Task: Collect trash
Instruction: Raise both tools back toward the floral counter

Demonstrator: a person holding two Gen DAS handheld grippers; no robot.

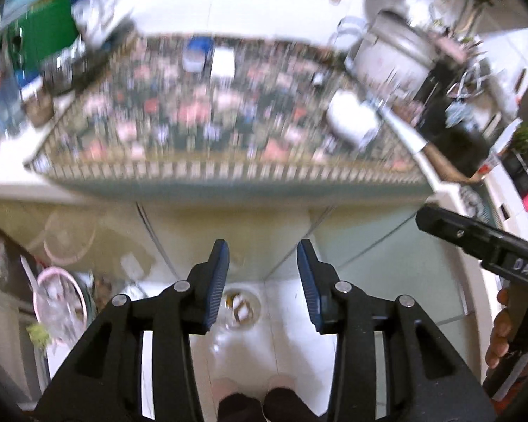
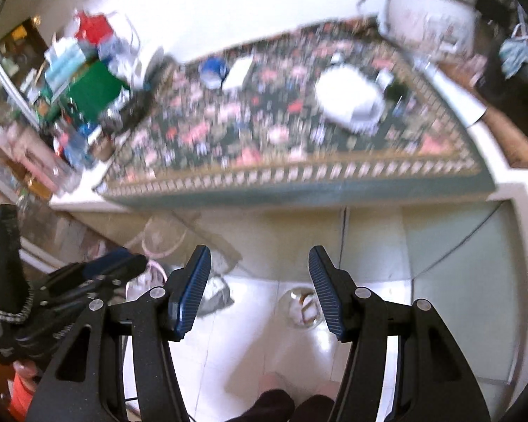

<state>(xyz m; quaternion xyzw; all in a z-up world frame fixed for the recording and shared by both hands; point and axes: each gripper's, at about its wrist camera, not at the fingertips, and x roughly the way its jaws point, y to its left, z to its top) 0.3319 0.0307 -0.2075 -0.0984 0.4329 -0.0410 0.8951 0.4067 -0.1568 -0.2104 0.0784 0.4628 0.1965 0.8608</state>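
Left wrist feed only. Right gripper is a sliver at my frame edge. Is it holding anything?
Observer: No. The right gripper is open, with nothing between its fingers.
Operator: Any trash on the floor besides the clear container?
Observer: Yes. A crumpled grey wad lies on the tiles left of the clear container, apart from it. It's too blurred to say what it is.
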